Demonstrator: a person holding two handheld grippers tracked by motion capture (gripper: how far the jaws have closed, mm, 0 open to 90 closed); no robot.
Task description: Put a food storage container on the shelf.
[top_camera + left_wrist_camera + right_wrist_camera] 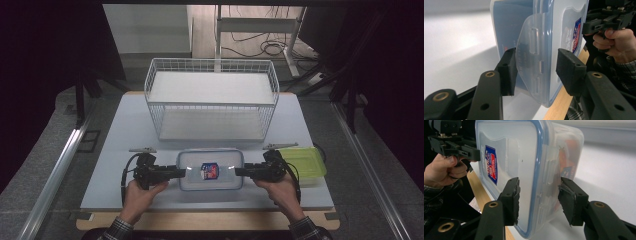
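A clear plastic food box (210, 170) with a blue-edged lid and a red and blue label lies flat on the pale table (125, 135), near the front edge. My left gripper (184, 172) is at its left end. In the left gripper view the jaws (536, 71) straddle the end latch flap, pads against the box (559, 25). My right gripper (239, 171) is at the right end. In the right gripper view its jaws (539, 197) clamp the lid and underside of the box (524, 157). Something orange shows dimly inside.
A white wire basket (210, 62) stands just behind the box, mid-table. A green lidded container (302, 162) sits to the right, close behind my right hand. The table's wooden front lip (210, 220) runs below the hands.
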